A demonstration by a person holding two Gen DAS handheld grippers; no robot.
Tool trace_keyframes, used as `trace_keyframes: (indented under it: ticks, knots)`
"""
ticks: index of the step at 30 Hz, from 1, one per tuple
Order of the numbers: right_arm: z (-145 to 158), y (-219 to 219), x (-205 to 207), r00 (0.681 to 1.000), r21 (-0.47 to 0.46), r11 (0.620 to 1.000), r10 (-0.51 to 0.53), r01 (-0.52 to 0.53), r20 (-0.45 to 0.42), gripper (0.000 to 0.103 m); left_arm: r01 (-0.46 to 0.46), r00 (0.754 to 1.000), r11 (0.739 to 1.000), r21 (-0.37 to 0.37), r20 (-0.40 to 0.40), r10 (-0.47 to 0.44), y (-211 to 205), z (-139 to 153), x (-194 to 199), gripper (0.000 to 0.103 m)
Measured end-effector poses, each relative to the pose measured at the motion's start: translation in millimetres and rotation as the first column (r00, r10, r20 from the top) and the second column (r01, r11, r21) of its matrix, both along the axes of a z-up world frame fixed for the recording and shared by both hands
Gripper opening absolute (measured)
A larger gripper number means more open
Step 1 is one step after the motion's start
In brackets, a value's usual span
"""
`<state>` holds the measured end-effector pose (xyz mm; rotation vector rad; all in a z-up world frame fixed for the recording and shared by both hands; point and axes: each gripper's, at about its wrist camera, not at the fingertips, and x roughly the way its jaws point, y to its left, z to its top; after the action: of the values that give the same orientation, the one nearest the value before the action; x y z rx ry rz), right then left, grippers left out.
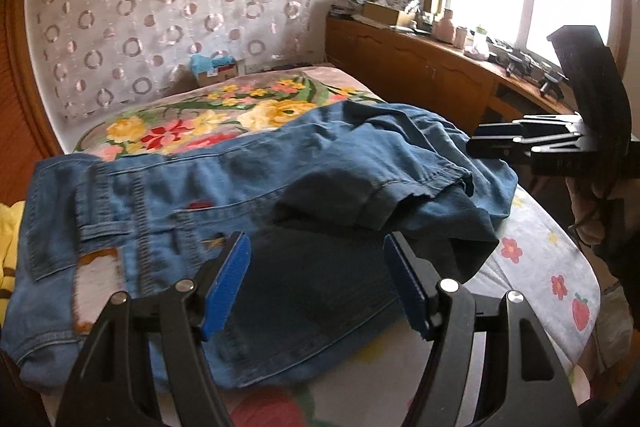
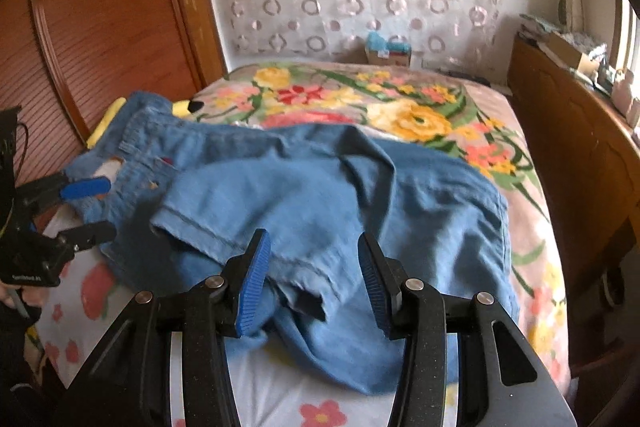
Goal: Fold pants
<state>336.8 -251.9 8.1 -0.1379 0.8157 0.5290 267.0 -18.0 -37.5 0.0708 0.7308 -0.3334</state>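
Pants [image 1: 248, 187] of blue denim lie across the near end of the bed [image 2: 420, 115], waistband toward the wooden wardrobe side, with the legs doubled back over the seat in a loose, rumpled heap. One rough fold looks made; the hems [image 2: 248, 247] sit crooked and bunched, so straightening and a further fold seem left. The left gripper [image 1: 316, 283] hovers above the seat area, jaws spread and empty. The right gripper [image 2: 312, 283] likewise gapes wide over the hems, grasping nothing. A small cardboard box [image 1: 218, 69] by the headboard carries something blue; what exactly is unclear.
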Motion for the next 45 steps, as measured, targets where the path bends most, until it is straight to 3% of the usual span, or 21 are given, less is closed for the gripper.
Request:
trace_keyframes:
  ticks: [4, 11, 15, 18, 19, 20, 21, 22, 23, 26, 32, 39, 45]
  knots:
    - [-14, -9, -3, 1.0, 0.006, 1.0, 0.003, -0.003, -0.03, 0.046, 0.014, 1.0, 1.0, 0.006, -0.012, -0.014, -13, -4, 8, 0.069]
    - [-30, -6, -8, 0.997, -0.001, 0.999, 0.034, -0.035, -0.062, 0.046, 0.04, 0.999, 0.999, 0.004, -0.016, -0.04, -29, -5, 14, 0.06]
    - [-40, -4, -4, 0.996, -0.015, 0.999, 0.041, -0.042, -0.085, 0.046, 0.059, 0.998, 0.997, 0.048, -0.016, -0.058, -44, -9, 24, 0.057]
    - [-45, 2, 1, 0.994, -0.048, 0.998, 0.047, -0.051, -0.095, 0.046, 0.057, 0.998, 0.995, 0.084, -0.003, -0.056, -54, -10, 31, 0.05]
    - [-46, 4, 3, 0.994, -0.057, 0.997, 0.05, -0.056, -0.102, 0.046, 0.054, 0.999, 0.995, 0.086, 0.0, -0.054, -54, -10, 33, 0.042]
    - [-45, 4, 5, 0.993, -0.059, 0.996, 0.053, -0.059, -0.105, 0.044, 0.046, 0.999, 0.995, 0.088, 0.006, -0.047, -54, -9, 34, 0.024]
    - [-45, 5, 6, 0.992, -0.061, 0.995, 0.068, -0.075, -0.108, 0.037, 0.033, 0.999, 0.995, 0.096, 0.014, -0.035, -55, -7, 35, 0.019]
    - [-44, 7, 7, 0.991, -0.074, 0.993, 0.082, -0.09, -0.11, 0.012, 0.032, 0.999, 0.995, 0.096, 0.016, -0.034, -55, -5, 35, 0.015]
    - [-42, 9, 8, 0.992, -0.091, 0.992, 0.08, -0.089, -0.099, 0.006, 0.036, 0.999, 0.995, 0.092, 0.015, -0.037, -53, -4, 36, 0.01]
    - [-25, 9, 7, 0.995, -0.112, 0.99, 0.081, -0.086, -0.05, 0.003, 0.04, 0.998, 0.996, 0.073, 0.036, -0.043, -47, 8, 28, 0.006]
    - [42, 19, 4, 0.992, -0.129, 0.989, 0.081, -0.068, 0.096, 0.003, 0.041, 0.992, 0.999, 0.009, 0.116, -0.042, -25, 50, 1, 0.004]
    - [113, 78, -7, 0.956, -0.175, 0.974, 0.179, -0.14, 0.232, 0.003, 0.013, 0.98, 0.999, -0.047, 0.198, -0.003, 17, 91, -35, 0.003]
    - [135, 141, -9, 0.929, -0.215, 0.952, 0.269, -0.217, 0.255, 0.002, -0.043, 0.978, 0.994, -0.096, 0.199, 0.062, 64, 97, -54, 0.003]
